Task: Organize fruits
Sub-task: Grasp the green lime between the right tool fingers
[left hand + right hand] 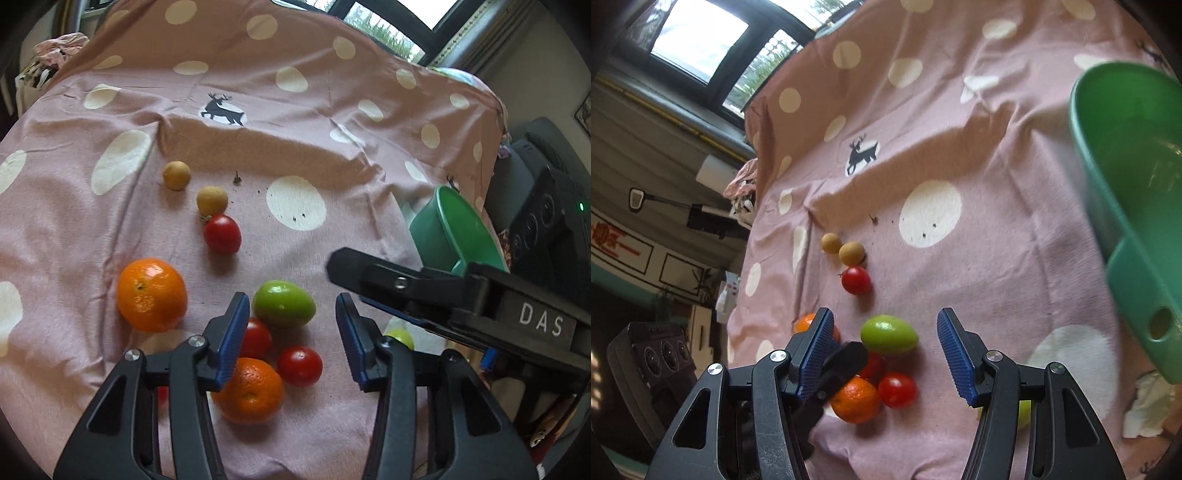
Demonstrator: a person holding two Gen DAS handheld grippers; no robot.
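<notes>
Glossy green fruit [283, 303]; matt cloth [332, 155]

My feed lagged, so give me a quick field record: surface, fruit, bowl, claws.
surface: pink spotted cloth
oranges: two
tomatoes: three seen
green fruit: one ahead of both claws
small tan fruits: two
bowl: green bowl, tilted, at the right
left claw: open, empty
right claw: open, empty

Fruits [283, 303] lie on the cloth [332, 155], bowl [454, 229] at right.
</notes>
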